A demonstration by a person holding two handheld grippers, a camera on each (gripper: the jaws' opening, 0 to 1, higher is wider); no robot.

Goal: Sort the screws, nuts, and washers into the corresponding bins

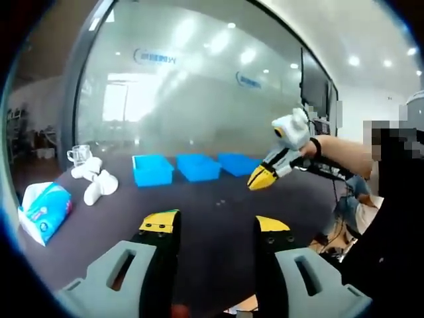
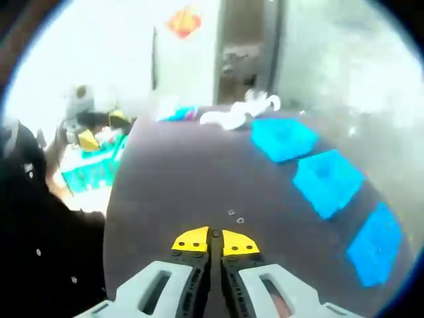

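Item: small hardware [image 2: 235,216], a few tiny bits lying loose on the dark table [image 2: 172,192], just ahead of my right tongs [image 2: 211,242] and well short of the three blue bins [image 2: 324,180].

Handling, as I judge it: light, hard, slick metal, low to the surface (too small to tell screw from nut from washer). Best pinched across the edges with the very tips, one piece at a time; flat ones will likely want sliding or tipping first.

Right tongs: jaws clenched together, nothing between them.

Left tongs [image 1: 215,225]: jaws spread apart, empty, held above the near table edge.

Also present: tissue pack [image 1: 44,211], white cups [image 1: 95,179].
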